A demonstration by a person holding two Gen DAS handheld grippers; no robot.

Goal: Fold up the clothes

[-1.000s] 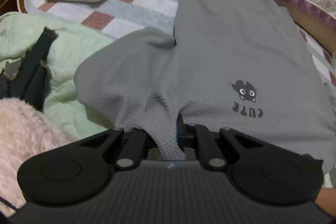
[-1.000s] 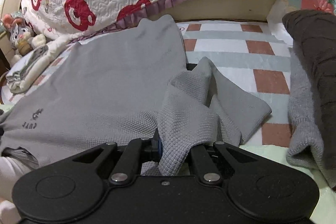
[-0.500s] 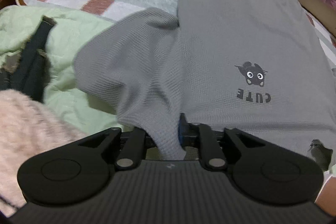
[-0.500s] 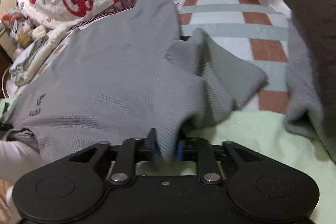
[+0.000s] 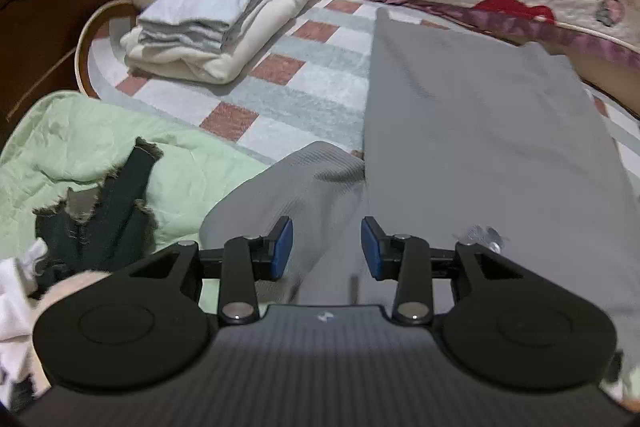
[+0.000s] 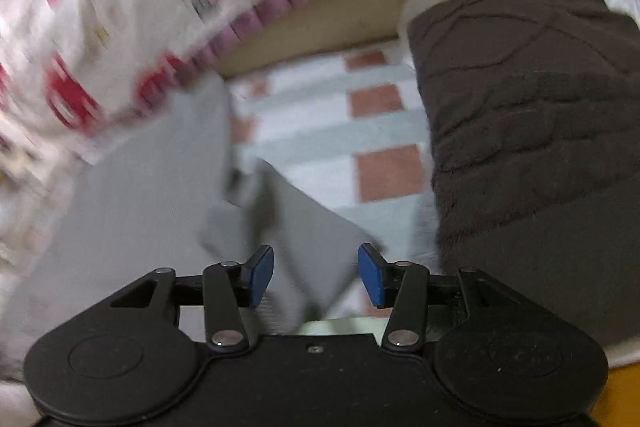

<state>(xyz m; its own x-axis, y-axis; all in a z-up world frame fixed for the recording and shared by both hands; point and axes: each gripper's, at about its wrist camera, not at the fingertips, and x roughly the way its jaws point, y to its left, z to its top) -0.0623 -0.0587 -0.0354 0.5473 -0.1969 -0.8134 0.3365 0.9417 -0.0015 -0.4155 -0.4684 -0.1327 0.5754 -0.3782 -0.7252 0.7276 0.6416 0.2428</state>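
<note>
One grey waffle-knit shirt (image 5: 472, 131), soft, light and limp, lies flat on the checked bedsheet (image 5: 304, 83); my left gripper (image 5: 326, 251) and right gripper (image 6: 316, 275) are both opening, pads off the cloth; best pinched at sleeve (image 5: 304, 195) or hem edges.

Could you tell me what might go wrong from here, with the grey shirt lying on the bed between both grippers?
1. Both the left gripper and the right gripper are opening with the grey shirt loose between the pads, so the sleeve may slump out of shape.
2. The sleeve bunches onto the green blanket near the dark garment; a regrasp could catch those.
</note>
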